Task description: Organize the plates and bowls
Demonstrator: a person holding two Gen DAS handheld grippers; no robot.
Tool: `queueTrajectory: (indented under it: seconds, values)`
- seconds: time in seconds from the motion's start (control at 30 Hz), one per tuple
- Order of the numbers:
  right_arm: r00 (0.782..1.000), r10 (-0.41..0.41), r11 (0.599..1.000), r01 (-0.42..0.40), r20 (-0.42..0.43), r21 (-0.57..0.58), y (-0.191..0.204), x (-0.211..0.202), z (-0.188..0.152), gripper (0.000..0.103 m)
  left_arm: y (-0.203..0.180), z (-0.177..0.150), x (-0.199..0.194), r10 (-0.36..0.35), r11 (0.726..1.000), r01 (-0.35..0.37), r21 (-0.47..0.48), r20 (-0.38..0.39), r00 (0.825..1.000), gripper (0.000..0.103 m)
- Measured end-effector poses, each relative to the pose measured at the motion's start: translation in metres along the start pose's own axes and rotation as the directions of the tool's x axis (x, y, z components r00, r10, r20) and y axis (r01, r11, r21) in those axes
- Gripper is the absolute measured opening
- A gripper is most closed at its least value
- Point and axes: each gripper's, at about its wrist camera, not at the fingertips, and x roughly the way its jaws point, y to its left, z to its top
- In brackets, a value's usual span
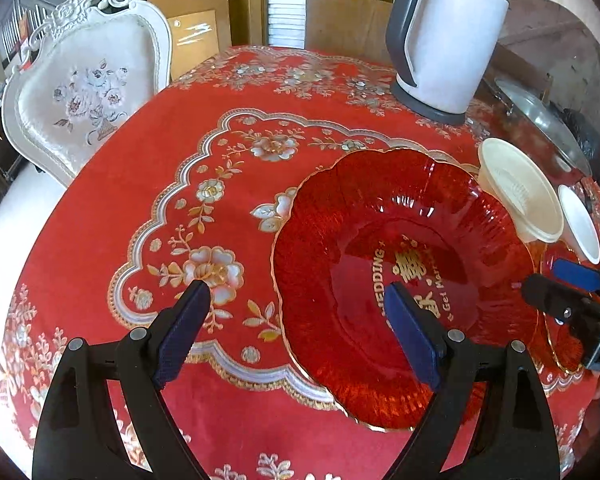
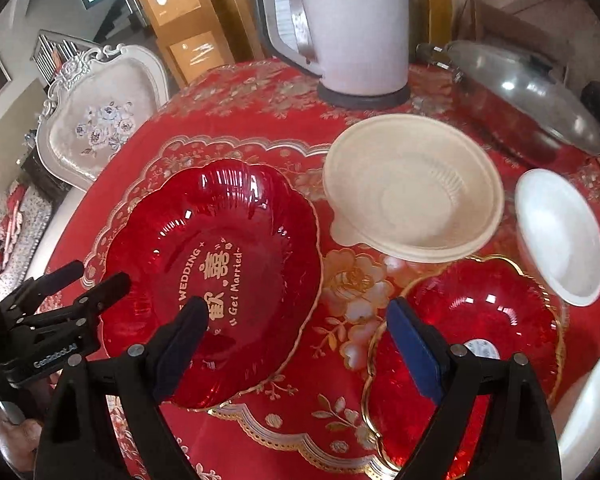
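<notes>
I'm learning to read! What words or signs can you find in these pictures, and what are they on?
"WEDDING" in gold on the large red glass plate.
"Get Married~" in gold on the same plate.
A gold double-happiness character between those two lines; further gold characters below it are partly hidden.
"GenRobot.AI" on the left hand-held gripper.
A round white sticker in the small red glass plate: print too small to read.
</notes>
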Motion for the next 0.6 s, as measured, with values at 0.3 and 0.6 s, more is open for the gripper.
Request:
queueTrajectory:
  seconds: [0.3, 0.6]
  values:
    - [0.998, 0.057, 0.998, -0.057, -0.034, 0.012, 0.003, 0.023, 0.010, 0.064, -0.006, 0.005, 0.023, 0.002, 0.999, -0.001, 0.037, -0.045, 0.999, 0.089]
    - [0.996, 0.082, 0.996, -0.081, -0.020, 0.035, -0.006, 0.026, 0.009, 0.029, -0.013, 0.008, 0.033, 0.035, 0.995, -0.033, 0.091, -0.030, 0.999, 0.043]
